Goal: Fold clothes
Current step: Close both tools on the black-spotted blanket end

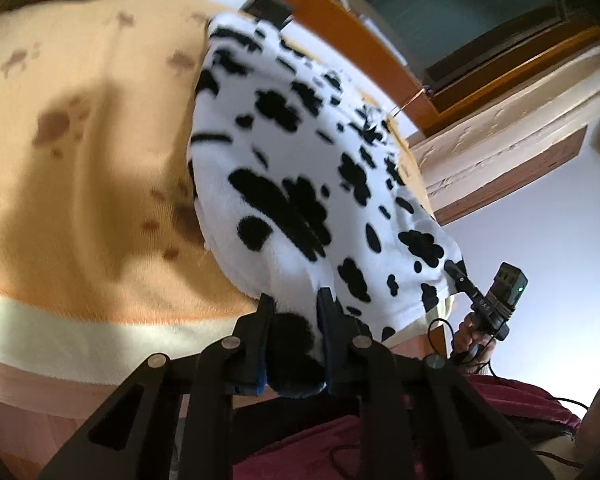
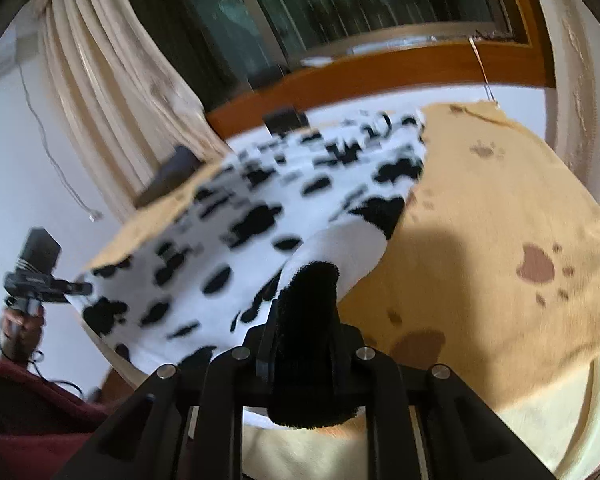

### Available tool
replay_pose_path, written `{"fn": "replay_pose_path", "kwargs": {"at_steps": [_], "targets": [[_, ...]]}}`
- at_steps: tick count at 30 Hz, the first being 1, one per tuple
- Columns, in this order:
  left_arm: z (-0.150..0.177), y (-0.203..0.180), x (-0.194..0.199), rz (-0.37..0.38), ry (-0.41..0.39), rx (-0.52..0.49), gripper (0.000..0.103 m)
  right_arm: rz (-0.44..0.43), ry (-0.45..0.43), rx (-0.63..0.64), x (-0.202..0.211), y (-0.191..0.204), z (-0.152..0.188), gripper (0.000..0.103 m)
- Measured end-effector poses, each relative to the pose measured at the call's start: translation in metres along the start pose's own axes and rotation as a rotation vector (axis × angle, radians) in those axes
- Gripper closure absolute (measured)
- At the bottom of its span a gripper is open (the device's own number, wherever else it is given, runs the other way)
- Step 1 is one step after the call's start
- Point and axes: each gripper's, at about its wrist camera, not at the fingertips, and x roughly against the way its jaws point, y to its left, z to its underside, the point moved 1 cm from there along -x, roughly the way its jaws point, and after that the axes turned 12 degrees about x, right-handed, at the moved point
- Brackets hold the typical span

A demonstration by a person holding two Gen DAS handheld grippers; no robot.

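Observation:
A white fleece garment with black cow patches (image 1: 300,128) lies stretched over a tan paw-print blanket (image 1: 80,160). My left gripper (image 1: 296,318) is shut on a black-patched near corner of the garment. My right gripper (image 1: 458,274), seen at the right in a person's hand, pinches the garment's other near corner. In the right wrist view the garment (image 2: 228,240) spreads to the left and my right gripper (image 2: 304,320) is shut on a bunched black and white fold. My left gripper (image 2: 82,289) clamps the far left corner there.
The blanket (image 2: 500,220) covers a raised surface with a pale yellow border (image 1: 80,328) at its near edge. A wooden window frame (image 2: 380,72), a cream curtain (image 2: 112,92) and a small dark box (image 1: 270,10) stand behind. Maroon clothing (image 1: 340,440) and cables are close below.

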Motion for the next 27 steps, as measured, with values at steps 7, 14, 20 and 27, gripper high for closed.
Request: {"fn": "replay_pose_path", "kwargs": {"at_steps": [7, 14, 20, 27], "targets": [[-0.007, -0.002, -0.005, 0.036, -0.004, 0.006, 0.082, -0.037, -0.069, -0.021, 0.006, 0.0, -0.025, 0.084], [0.001, 0.03, -0.037, 0.012, 0.089, 0.128, 0.078, 0.015, 0.023, -0.022, -0.01, -0.004, -0.004, 0.084], [0.005, 0.042, -0.044, 0.043, 0.123, 0.201, 0.025, 0.017, 0.056, -0.041, -0.015, -0.012, 0.006, 0.083], [0.0, 0.029, -0.053, 0.022, 0.145, 0.16, 0.044, 0.018, 0.096, -0.047, -0.026, -0.016, 0.017, 0.075]]}}
